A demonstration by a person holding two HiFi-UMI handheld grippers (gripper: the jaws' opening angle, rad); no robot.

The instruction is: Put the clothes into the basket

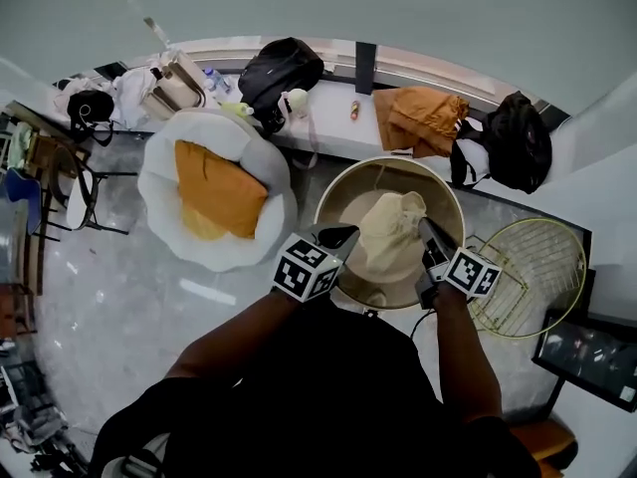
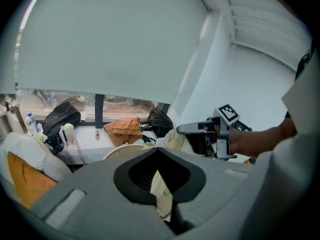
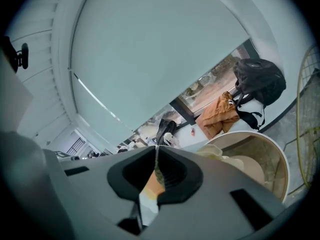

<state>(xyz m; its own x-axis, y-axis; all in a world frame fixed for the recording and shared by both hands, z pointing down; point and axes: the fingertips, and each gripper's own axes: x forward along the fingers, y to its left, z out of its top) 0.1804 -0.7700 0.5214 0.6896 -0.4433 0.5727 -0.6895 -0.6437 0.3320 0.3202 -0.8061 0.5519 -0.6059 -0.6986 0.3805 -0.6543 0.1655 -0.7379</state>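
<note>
**A:** What sat closest to the lens?

**B:** The person's black top (image 1: pixel 328 386). It filled the bottom of the head view, and both forearms reached forward from it.

**A:** And the clothing?

**B:** A cream-coloured crumpled garment (image 1: pixel 390 229) hung bunched between the two tools, directly over the mouth of the round beige basket (image 1: pixel 390 161). I couldn't tell whether its lower folds touched anything inside.

**A:** How were the tools set?

**B:** The left gripper (image 1: pixel 343 234) had its jaws pressed together on the garment's left edge. In its own view, cream fabric showed in the gap below the tips. The right gripper (image 1: pixel 425 229) was likewise clamped, with a thin line of fabric nipped between its jaws on the garment's right side.

**A:** What lay around the basket?

**B:** Just to its left stood a white round chair (image 1: pixel 159 182) with an orange cushion (image 1: pixel 219 189) lying in it. To its right was a round gold wire frame (image 1: pixel 532 262), near the right gripper.

**A:** And further out?

**B:** A white ledge (image 1: pixel 333 118) ran behind the basket. A black backpack (image 1: pixel 282 70) sat on it toward the left. An orange cloth (image 1: pixel 423 118) lay heaped just beyond the basket's rim, with a black bag (image 1: pixel 520 139) beside it on the right.
</note>
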